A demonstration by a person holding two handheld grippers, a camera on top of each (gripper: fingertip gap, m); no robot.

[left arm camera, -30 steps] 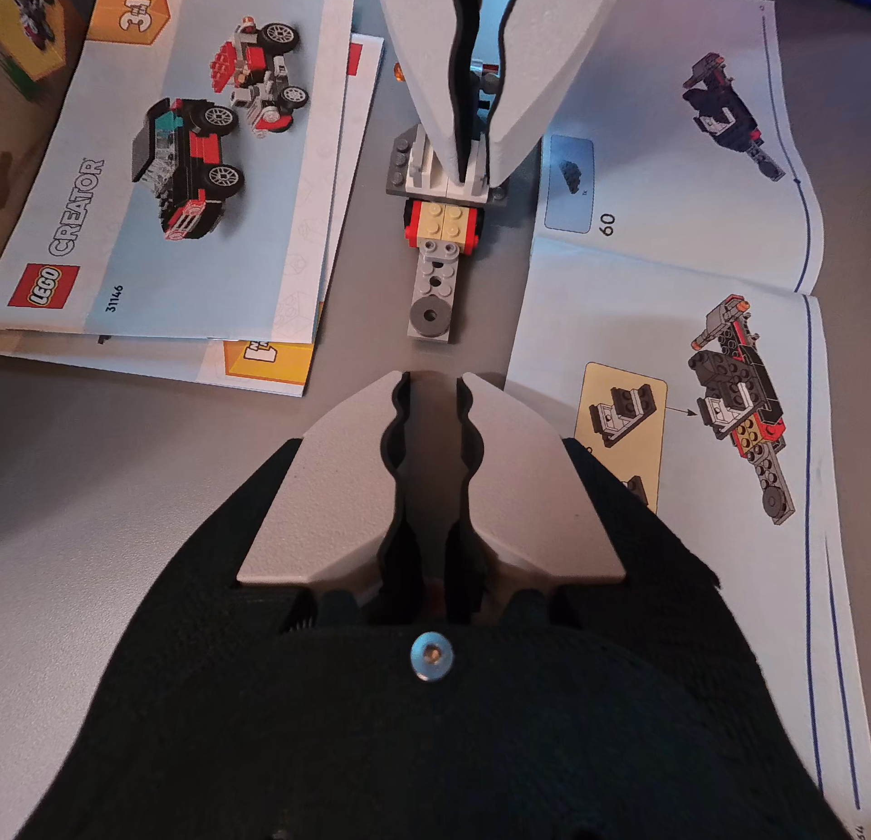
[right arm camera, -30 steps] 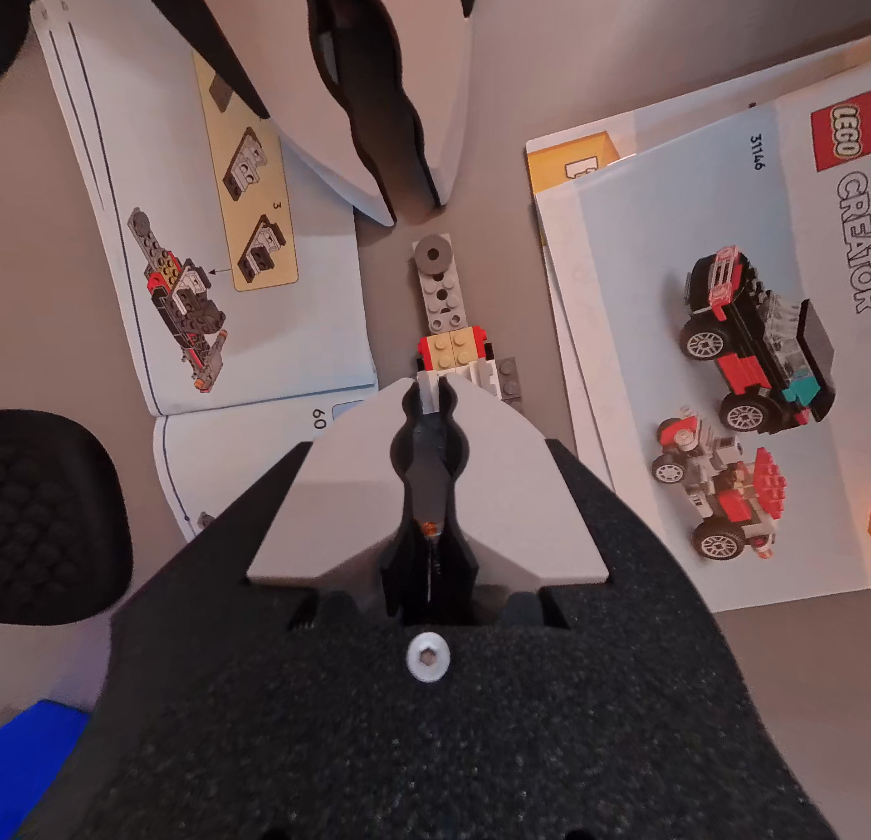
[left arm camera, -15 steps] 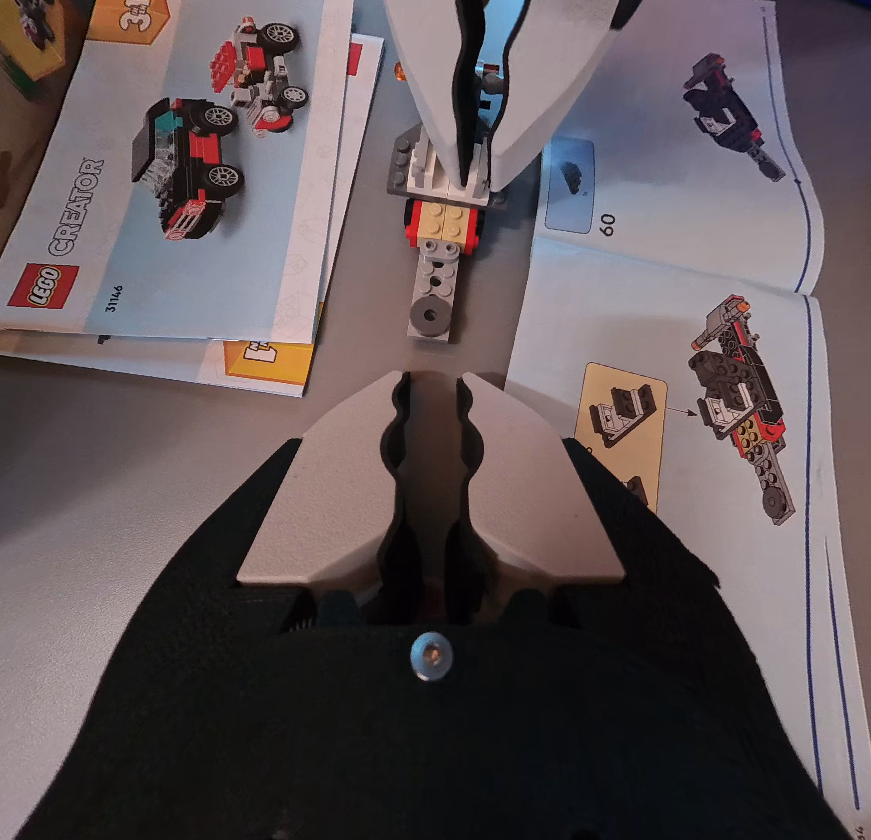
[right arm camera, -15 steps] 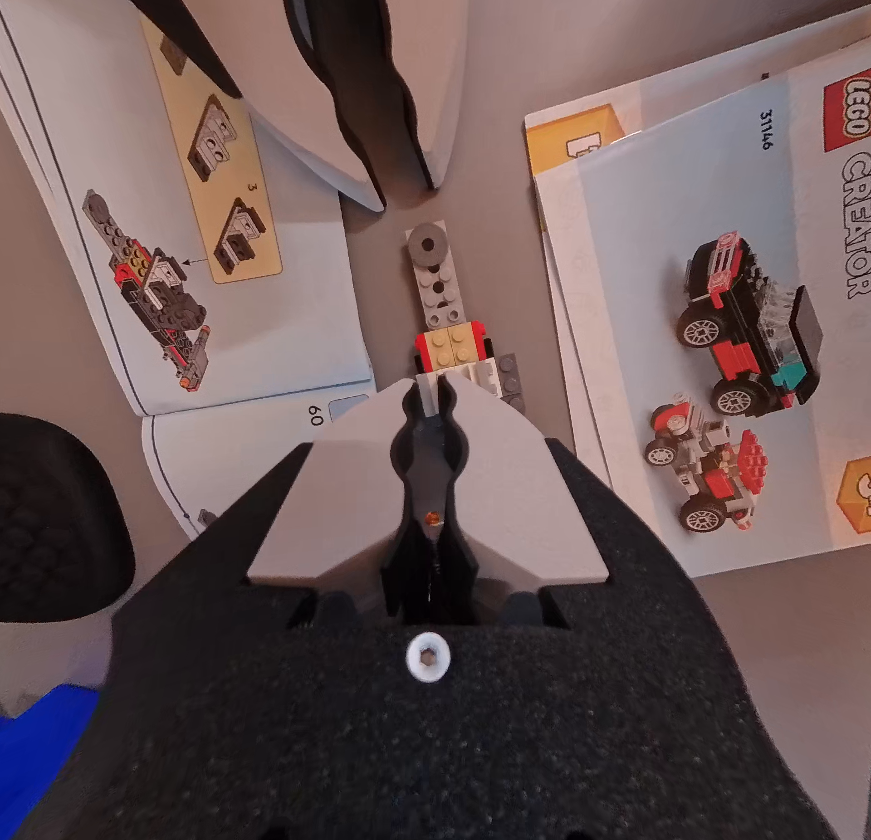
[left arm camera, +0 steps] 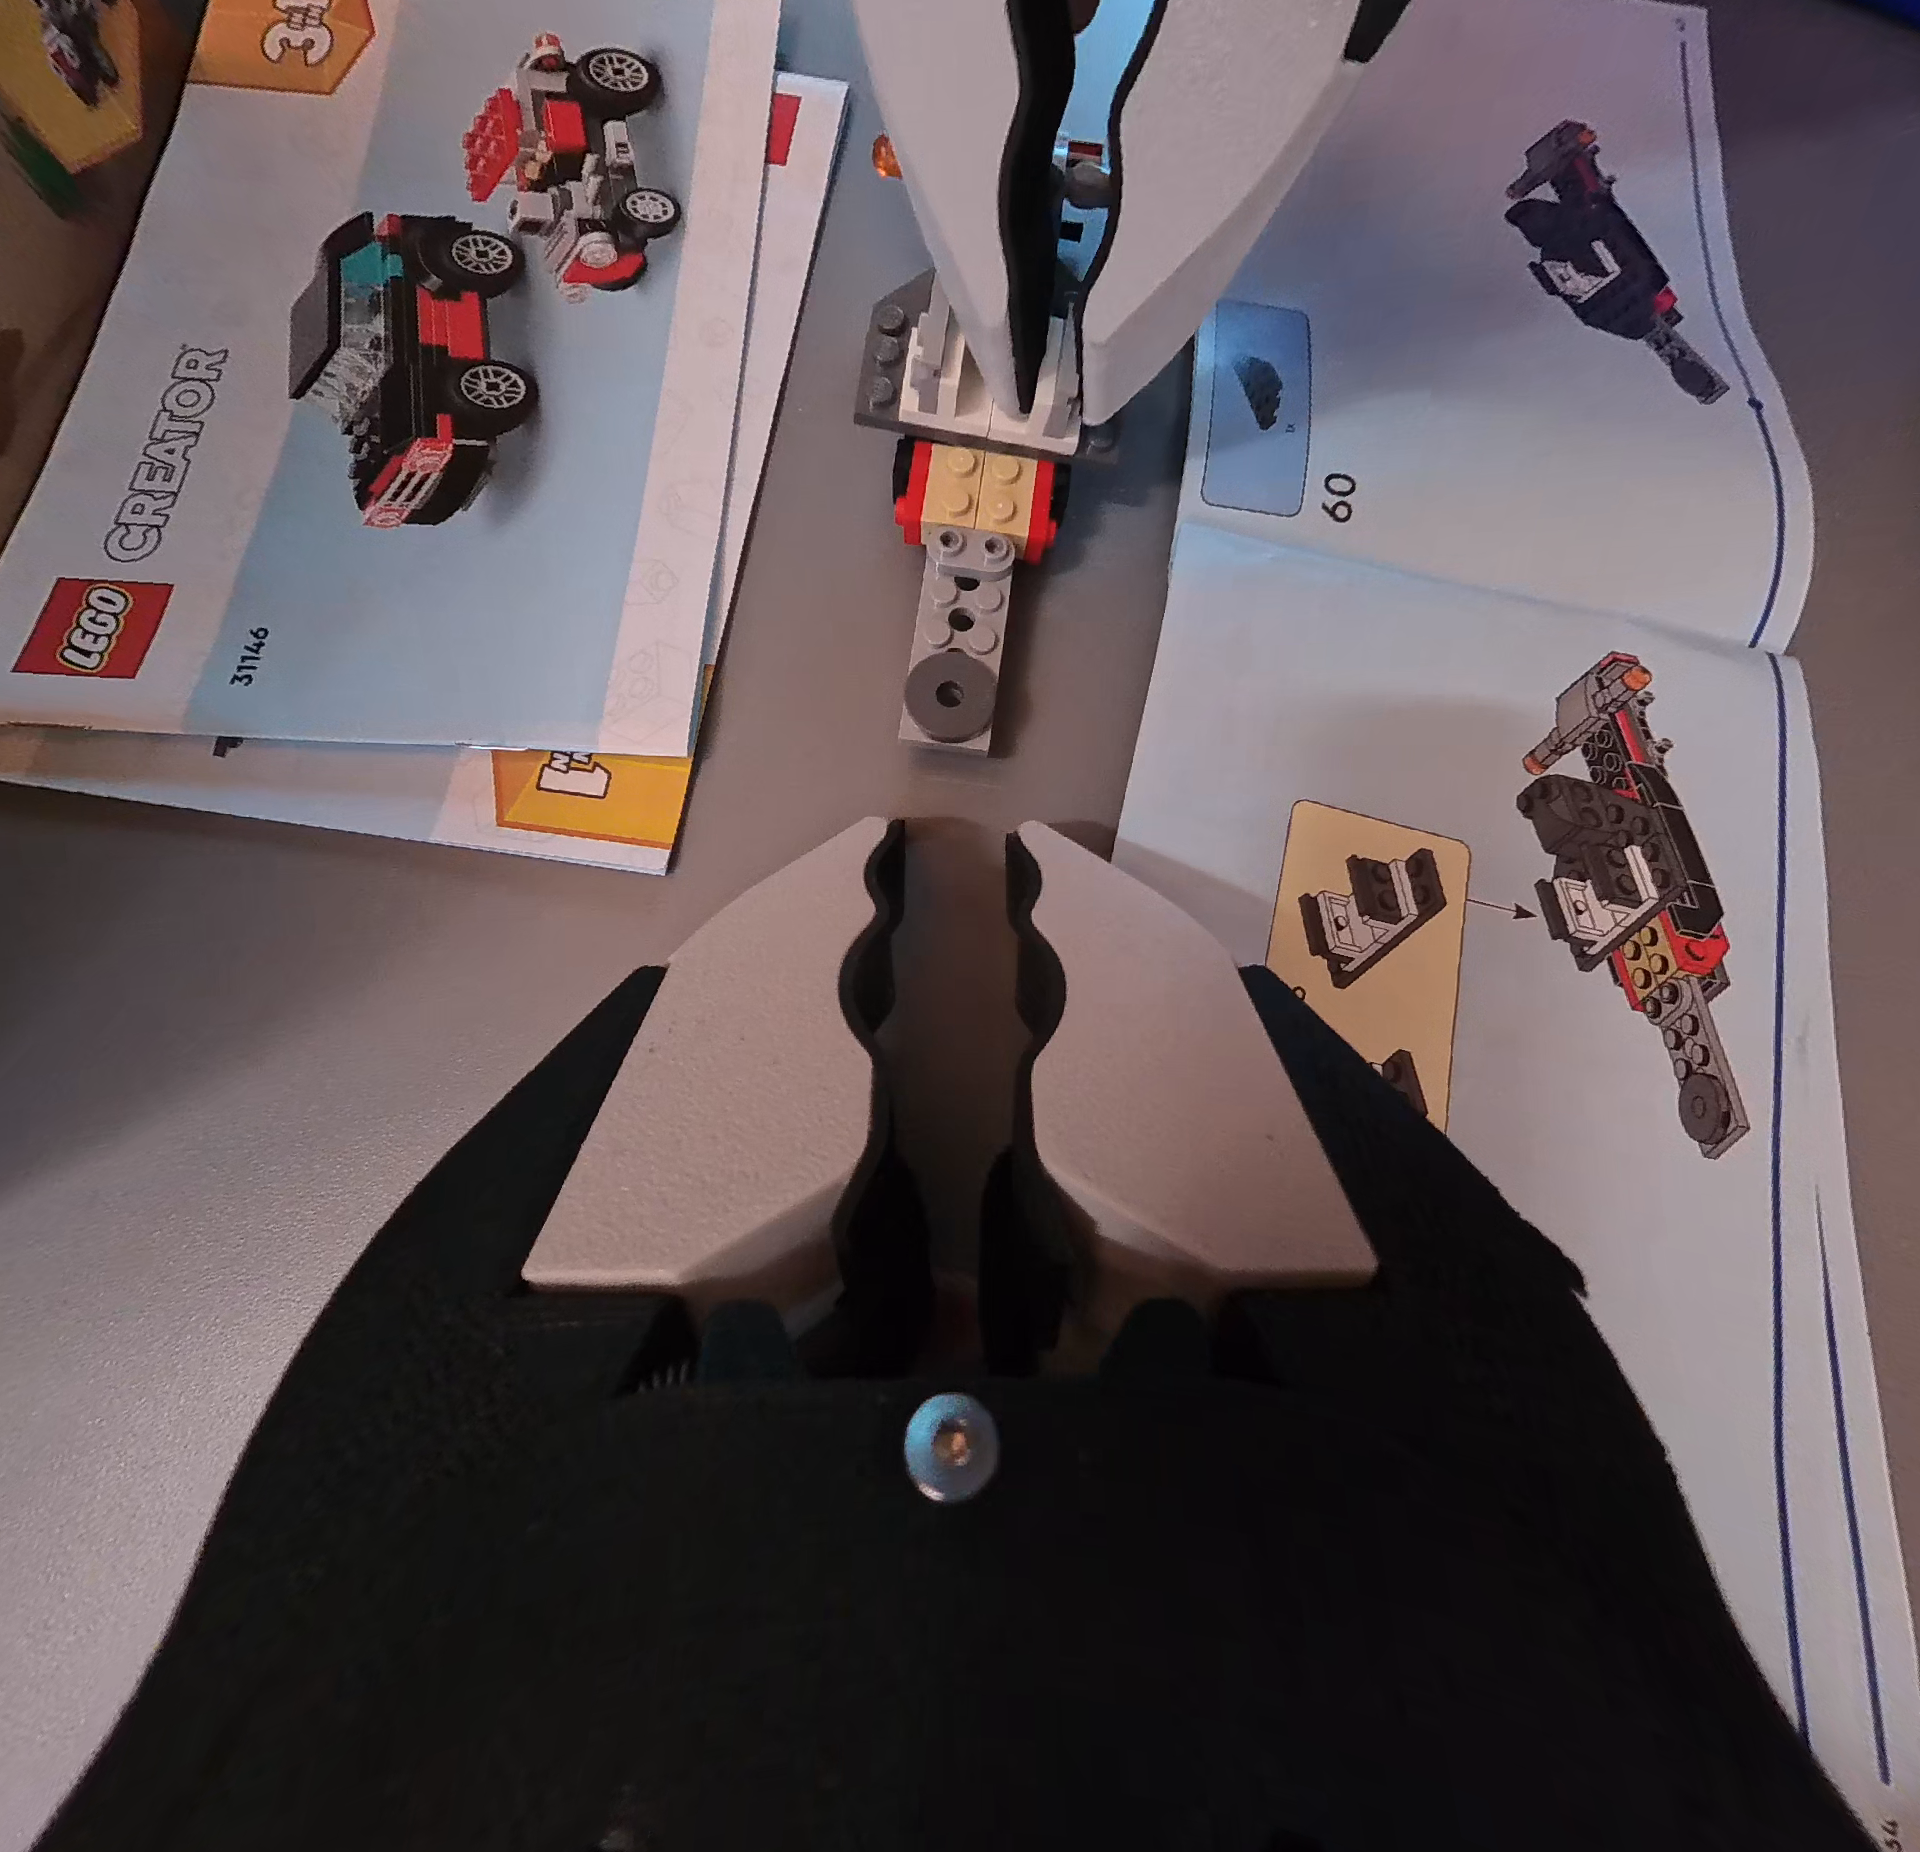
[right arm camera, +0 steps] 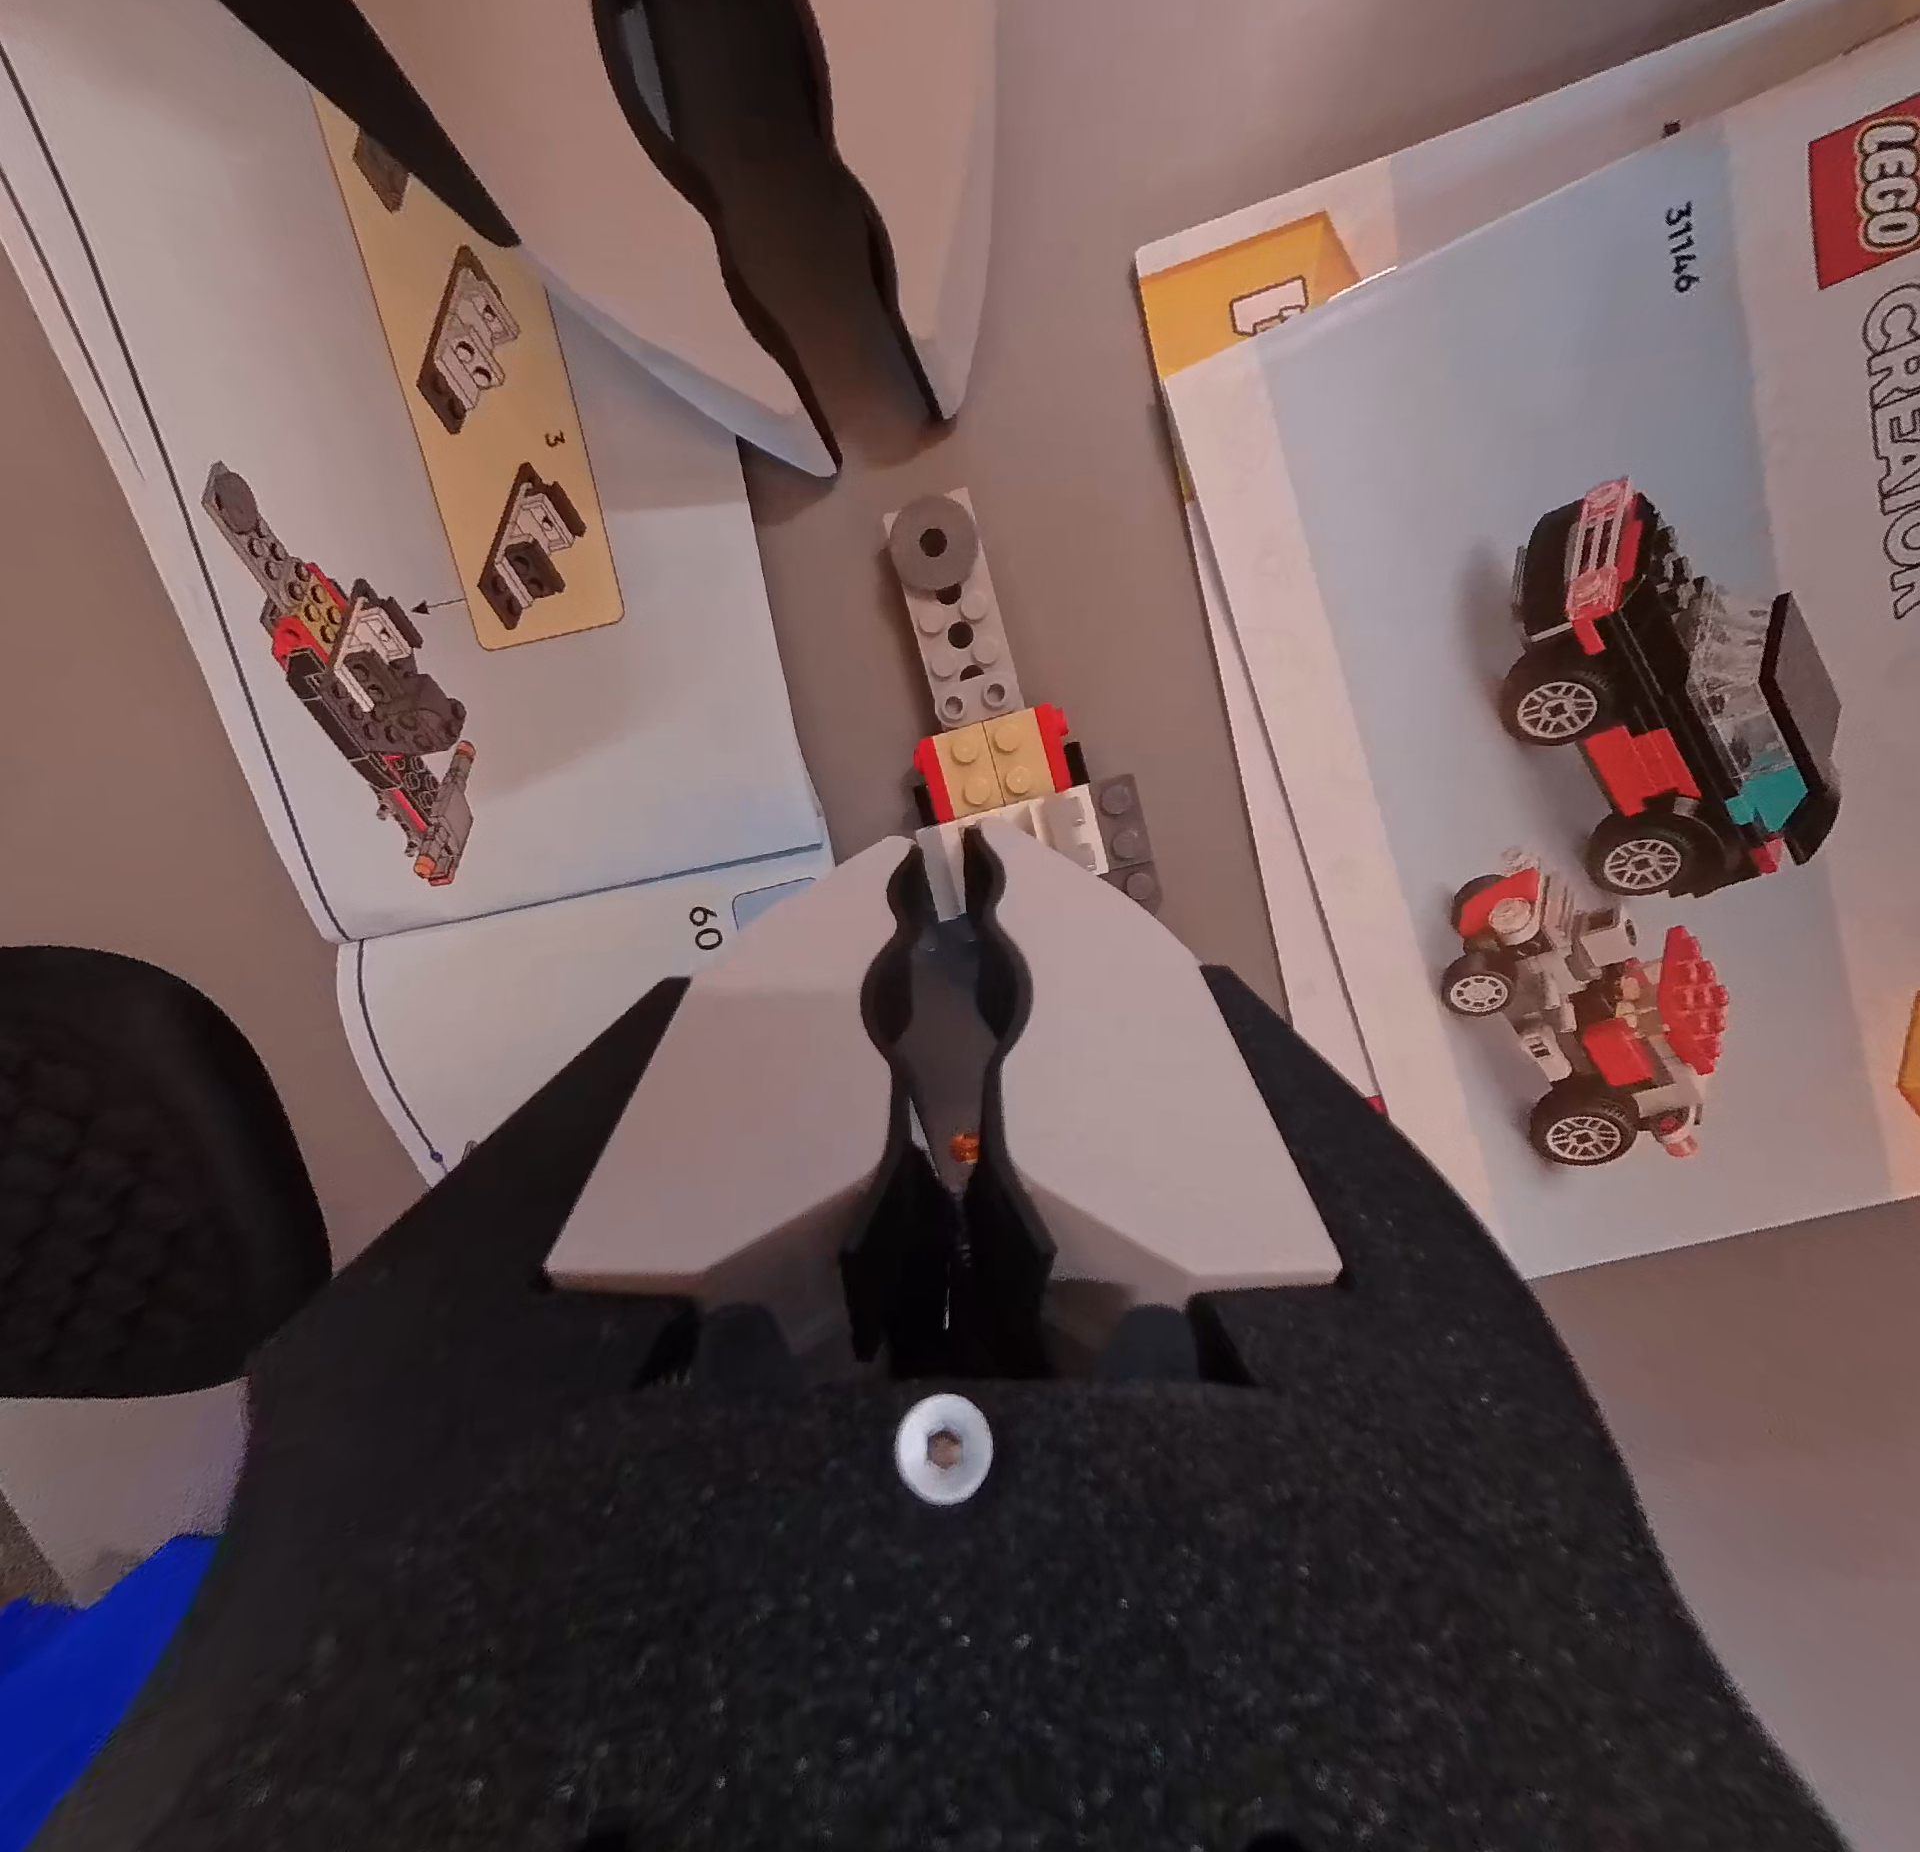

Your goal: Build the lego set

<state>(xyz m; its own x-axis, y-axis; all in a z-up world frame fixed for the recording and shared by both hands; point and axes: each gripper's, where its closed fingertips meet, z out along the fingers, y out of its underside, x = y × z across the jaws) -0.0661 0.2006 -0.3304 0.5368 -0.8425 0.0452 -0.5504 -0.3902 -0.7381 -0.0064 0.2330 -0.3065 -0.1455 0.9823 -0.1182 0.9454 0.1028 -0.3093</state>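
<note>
Two grippers face along the grey-red-tan brick model's [left arm camera: 961, 514] long axis on the table: right gripper [right arm camera: 943, 846] pinching its white bracket end; left gripper [left arm camera: 956, 834] spread, empty, just short of the round-tile end.

place: hobby desk | cues: grey tabletop [left arm camera: 208, 971], instruction booklets [left arm camera: 436, 368]
</note>
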